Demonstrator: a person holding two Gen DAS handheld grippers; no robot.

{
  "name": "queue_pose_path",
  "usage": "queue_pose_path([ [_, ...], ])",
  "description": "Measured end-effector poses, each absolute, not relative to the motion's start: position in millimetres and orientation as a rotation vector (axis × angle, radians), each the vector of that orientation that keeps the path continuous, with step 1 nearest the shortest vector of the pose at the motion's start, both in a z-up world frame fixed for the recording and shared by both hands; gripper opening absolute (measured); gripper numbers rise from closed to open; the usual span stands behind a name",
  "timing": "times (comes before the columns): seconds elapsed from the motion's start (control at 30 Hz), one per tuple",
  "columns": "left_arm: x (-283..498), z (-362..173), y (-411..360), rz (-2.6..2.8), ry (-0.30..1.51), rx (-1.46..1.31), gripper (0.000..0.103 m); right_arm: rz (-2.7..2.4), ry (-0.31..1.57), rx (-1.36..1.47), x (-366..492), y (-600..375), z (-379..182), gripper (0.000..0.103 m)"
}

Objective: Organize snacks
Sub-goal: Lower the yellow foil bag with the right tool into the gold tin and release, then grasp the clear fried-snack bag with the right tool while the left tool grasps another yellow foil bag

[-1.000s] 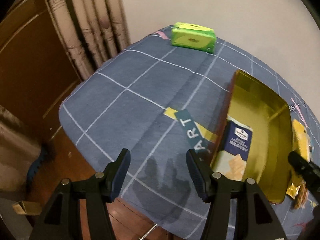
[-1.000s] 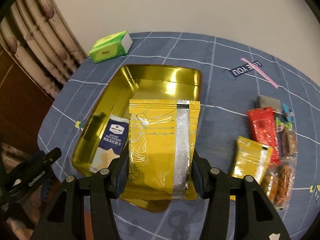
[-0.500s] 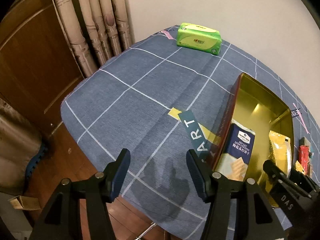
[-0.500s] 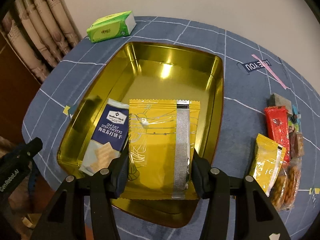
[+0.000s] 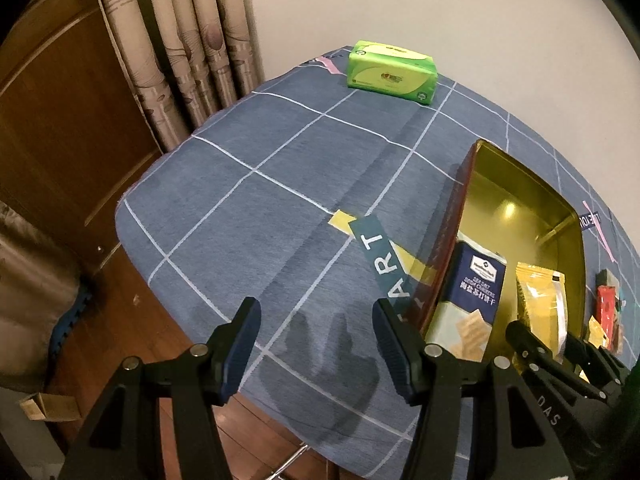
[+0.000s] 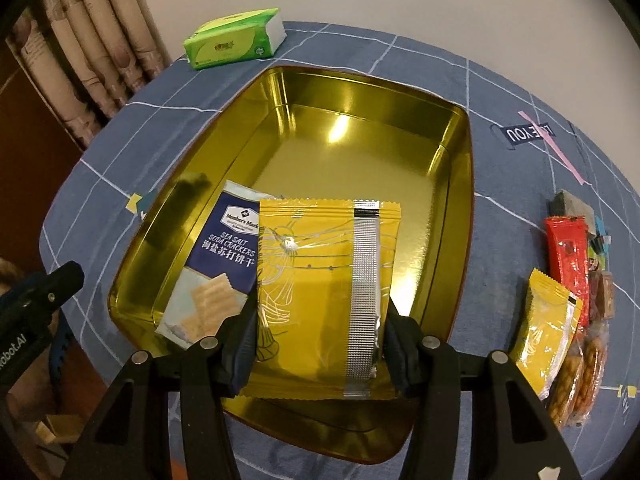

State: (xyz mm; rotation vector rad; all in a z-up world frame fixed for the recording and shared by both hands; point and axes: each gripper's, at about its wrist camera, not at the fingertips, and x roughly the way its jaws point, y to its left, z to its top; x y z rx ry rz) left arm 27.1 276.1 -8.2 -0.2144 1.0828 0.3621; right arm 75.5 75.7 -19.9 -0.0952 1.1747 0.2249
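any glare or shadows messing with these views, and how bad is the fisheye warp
Right wrist view: a lamp glare spot on the gold tin's floor, sheen on the yellow snack packet. Left wrist view: the left hand-held gripper casts a dark shadow on the blue tablecloth. Both views: grid lines bow, corners black.

A yellow snack packet (image 6: 324,292) with a silver seam lies in the gold tin (image 6: 360,120), overlapping a navy cracker packet (image 6: 216,264). Beside the tin lie another yellow packet (image 6: 546,332), a red packet (image 6: 568,252) and clear biscuit bags (image 6: 580,372).
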Motion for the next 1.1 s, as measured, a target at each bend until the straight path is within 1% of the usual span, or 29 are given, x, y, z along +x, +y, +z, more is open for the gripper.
queue_pose_path([
  [0.07, 27, -8, 275, 0.36, 1.081, -0.213, 0.059, 0.237, 1.182, -0.087, 75, 76, -21, 0.052],
  [0.13, 27, -8, 274, 0.358, 1.081, -0.209, 0.059, 0.238, 1.18, -0.092, 75, 76, -19, 0.055],
  [0.2, 28, -8, 273, 0.355, 1.084, -0.207, 0.059, 0.245, 1.168, -0.094, 74, 76, -16, 0.062],
  [0.27, 28, -9, 273, 0.354, 1.086, -0.206, 0.059, 0.25, 1.154, -0.097, 72, 76, -12, 0.064],
  [0.4, 28, -7, 273, 0.354, 1.077, -0.201, 0.059, 0.269, 1.127, -0.09, 68, 71, -1, 0.064],
  [0.57, 27, -7, 271, 0.35, 1.073, -0.194, 0.059, 0.284, 1.078, -0.075, 54, 43, 19, 0.064],
  [0.8, 27, -3, 261, 0.333, 1.06, -0.156, 0.059, 0.168, 1.031, -0.087, 38, -36, 37, 0.064],
  [0.93, 26, -2, 252, 0.311, 1.06, -0.135, 0.059, 0.071, 1.036, -0.083, 32, -89, 35, 0.064],
  [1.1, 27, 2, 232, 0.267, 1.056, -0.082, 0.059, -0.029, 1.097, -0.049, 26, -148, 15, 0.064],
])
